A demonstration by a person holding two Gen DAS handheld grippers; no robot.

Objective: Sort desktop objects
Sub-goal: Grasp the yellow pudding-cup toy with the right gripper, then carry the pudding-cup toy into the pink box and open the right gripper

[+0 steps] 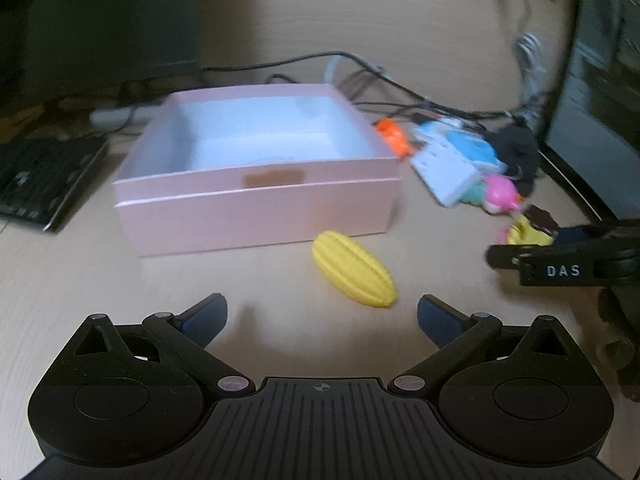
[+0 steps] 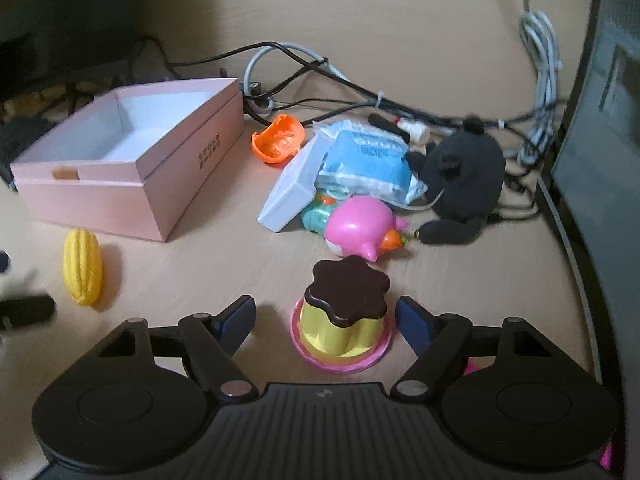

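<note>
In the right wrist view a toy pudding with a dark brown top, yellow body and pink plate stands between the jaws of my right gripper. The jaws are open, with a gap on each side of the toy. My left gripper is open and holds nothing. A yellow ribbed corn toy lies on the desk just ahead of it, slightly right. Behind the corn toy sits an open pink box, white inside, with nothing visible in it. A black finger of the right gripper shows at the right edge of the left wrist view.
A pile lies right of the box: an orange shell, a white case, a blue packet, a pink bird toy and a black plush. Cables run behind. A keyboard lies left. A monitor stands right.
</note>
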